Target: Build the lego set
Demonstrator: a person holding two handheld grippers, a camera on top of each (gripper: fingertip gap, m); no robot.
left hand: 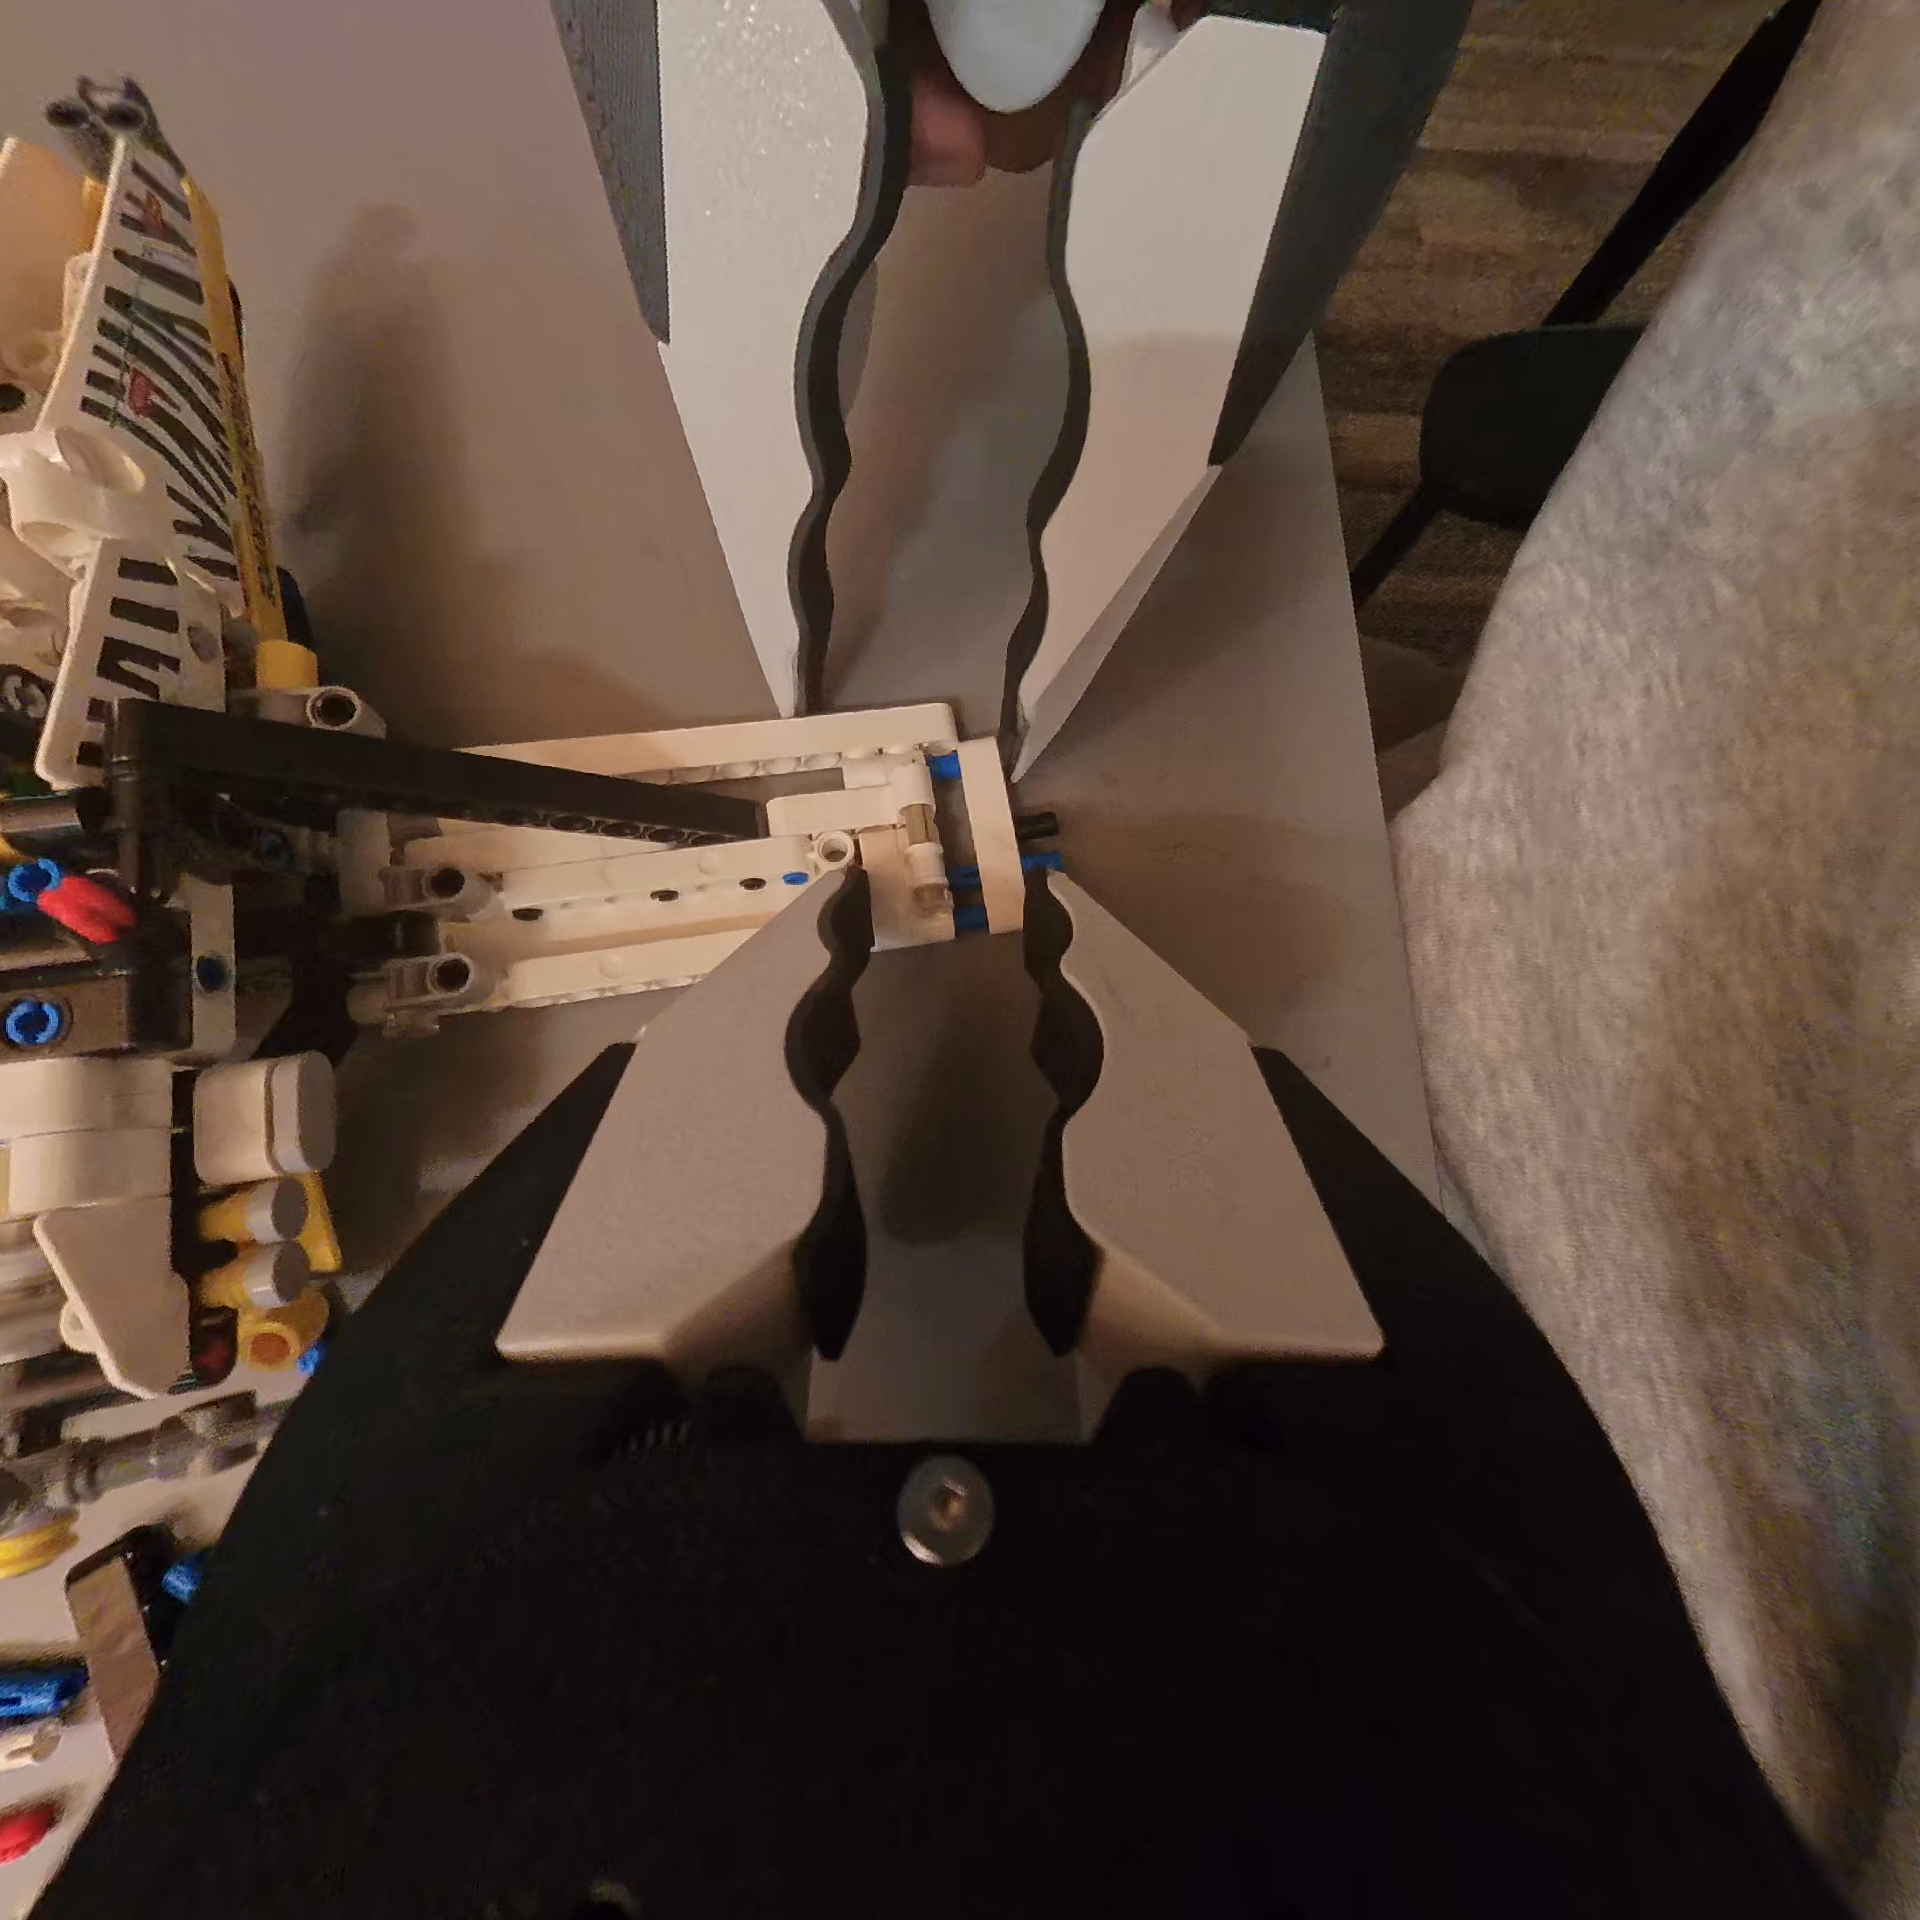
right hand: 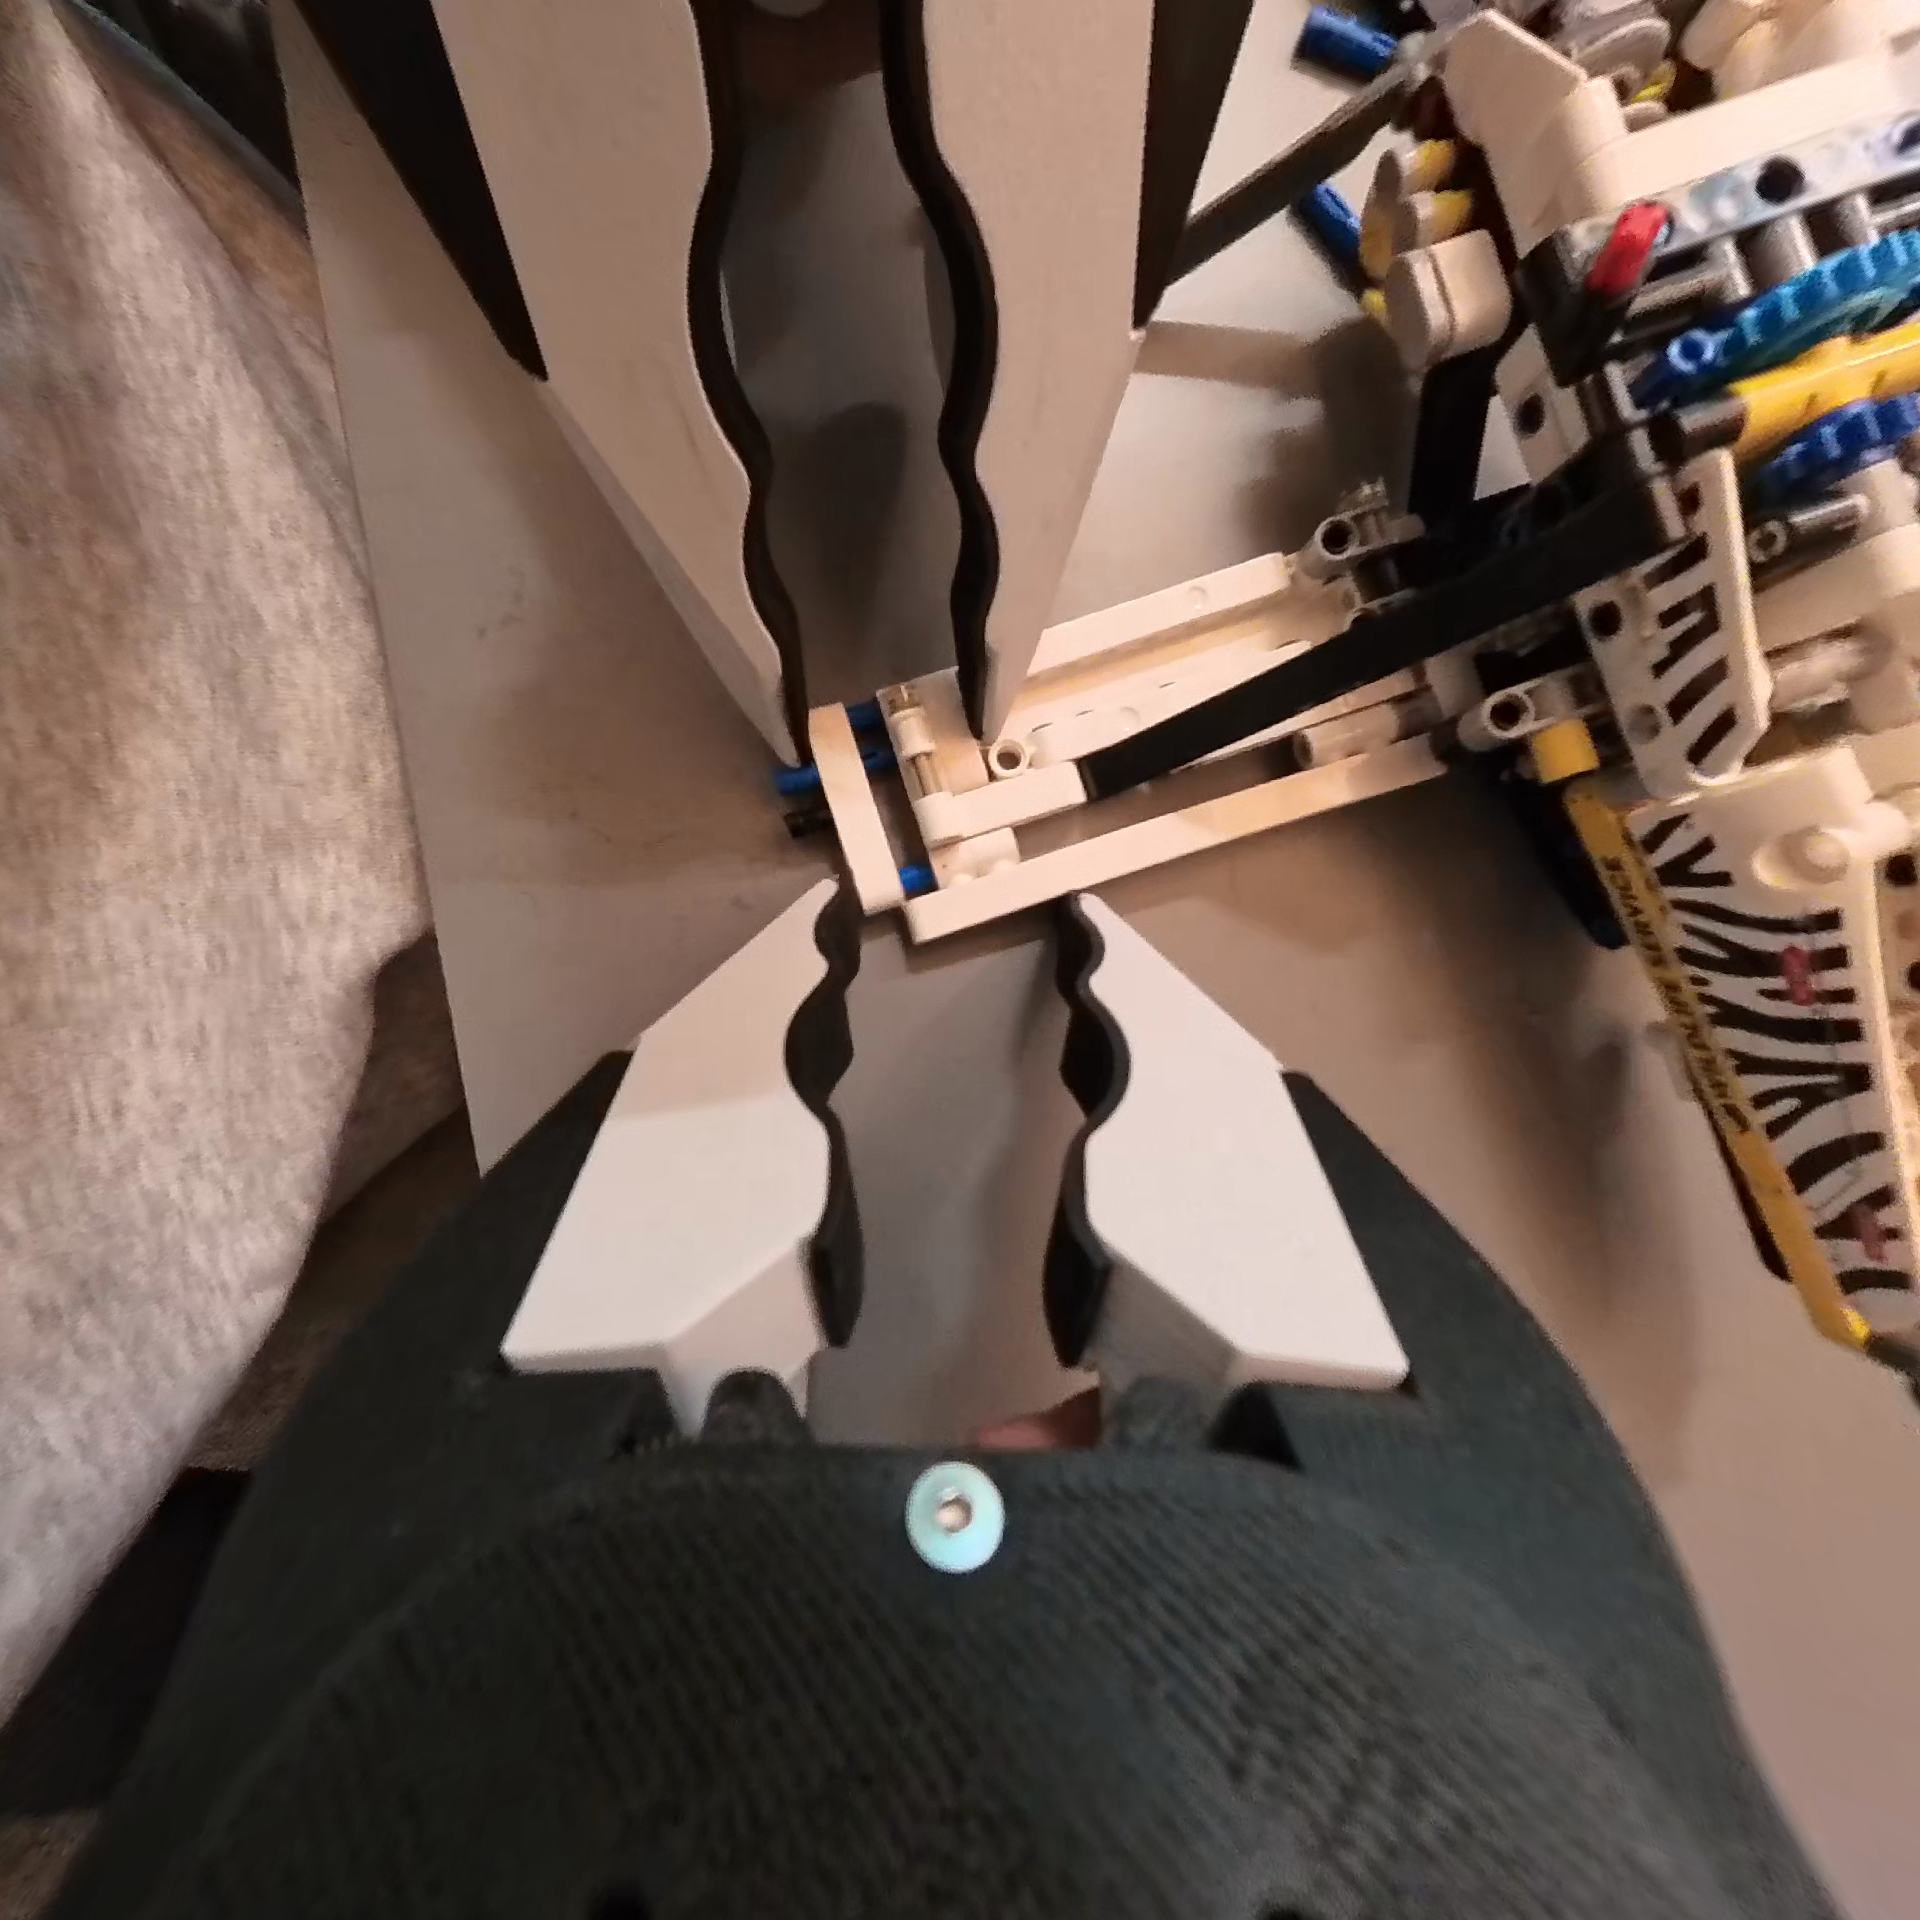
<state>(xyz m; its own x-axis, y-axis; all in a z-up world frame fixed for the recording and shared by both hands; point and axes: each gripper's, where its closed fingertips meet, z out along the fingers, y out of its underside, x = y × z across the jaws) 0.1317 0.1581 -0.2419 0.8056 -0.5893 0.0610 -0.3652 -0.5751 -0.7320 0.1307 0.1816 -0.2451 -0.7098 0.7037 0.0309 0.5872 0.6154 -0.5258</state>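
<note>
Holding both my grippers tip to tip over the white lego arm (left hand: 727,831), I should squeeze slowly and straight so the blue pins (left hand: 951,769) slide in.

Near me, low in the left wrist view, my left gripper (left hand: 940,904) closes on the arm's end piece (left hand: 987,842). My right gripper (right hand: 956,920) stands wide, fingertips just touching the frame edge.

Farther off, the big lego model (right hand: 1662,468) is cut off at the frame edge. I cannot tell if the pins are fully in.
</note>
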